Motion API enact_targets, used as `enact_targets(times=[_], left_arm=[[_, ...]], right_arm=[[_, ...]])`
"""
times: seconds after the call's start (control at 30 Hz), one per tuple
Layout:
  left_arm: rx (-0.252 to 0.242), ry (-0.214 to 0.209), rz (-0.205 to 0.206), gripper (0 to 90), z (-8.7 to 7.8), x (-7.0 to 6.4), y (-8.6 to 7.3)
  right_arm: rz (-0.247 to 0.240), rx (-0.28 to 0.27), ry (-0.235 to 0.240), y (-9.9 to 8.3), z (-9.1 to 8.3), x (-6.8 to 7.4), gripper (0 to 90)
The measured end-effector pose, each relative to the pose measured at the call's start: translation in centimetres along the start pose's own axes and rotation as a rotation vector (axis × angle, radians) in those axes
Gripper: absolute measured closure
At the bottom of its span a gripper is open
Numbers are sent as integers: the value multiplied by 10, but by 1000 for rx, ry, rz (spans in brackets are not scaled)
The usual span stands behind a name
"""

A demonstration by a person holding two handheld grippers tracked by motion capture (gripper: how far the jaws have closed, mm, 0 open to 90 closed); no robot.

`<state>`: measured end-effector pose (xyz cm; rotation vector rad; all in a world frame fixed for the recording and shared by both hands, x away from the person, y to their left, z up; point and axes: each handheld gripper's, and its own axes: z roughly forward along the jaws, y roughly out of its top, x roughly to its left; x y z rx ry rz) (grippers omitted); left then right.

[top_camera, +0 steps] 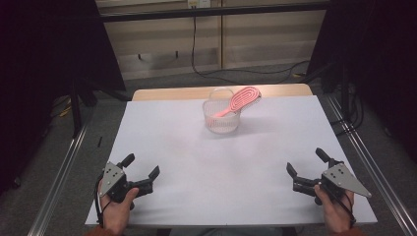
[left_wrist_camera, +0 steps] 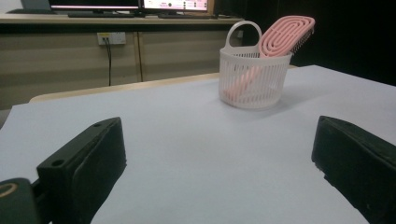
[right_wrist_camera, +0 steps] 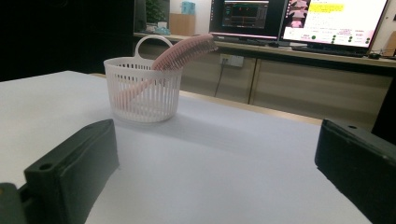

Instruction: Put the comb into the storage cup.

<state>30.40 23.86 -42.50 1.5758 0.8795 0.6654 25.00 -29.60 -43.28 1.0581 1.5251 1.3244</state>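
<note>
I judge nothing is started yet: my left gripper (top_camera: pixel 144 173) and right gripper (top_camera: pixel 305 170) rest with jaws spread, empty, well short of the white basket (top_camera: pixel 221 118). The pink hairbrush (top_camera: pixel 242 100) stands handle-down in that basket, head leaning over its rim. Next I must reach forward toward it.

a pink hairbrush (top_camera: pixel 242 100) with looping ridges, a white slatted basket (top_camera: pixel 221 118), black claws, a white table (top_camera: pixel 221 162).

Brush (top_camera: pixel 242 101) in basket (top_camera: pixel 221 123), far end of table (top_camera: pixel 196 162).
</note>
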Motion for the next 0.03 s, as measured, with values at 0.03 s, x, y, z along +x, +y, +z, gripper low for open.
enact_targets(times=[0.03], left_arm=[[1, 2, -5, 29, 0, 1, 0]], right_arm=[[1, 0, 2, 0, 0, 0, 0]])
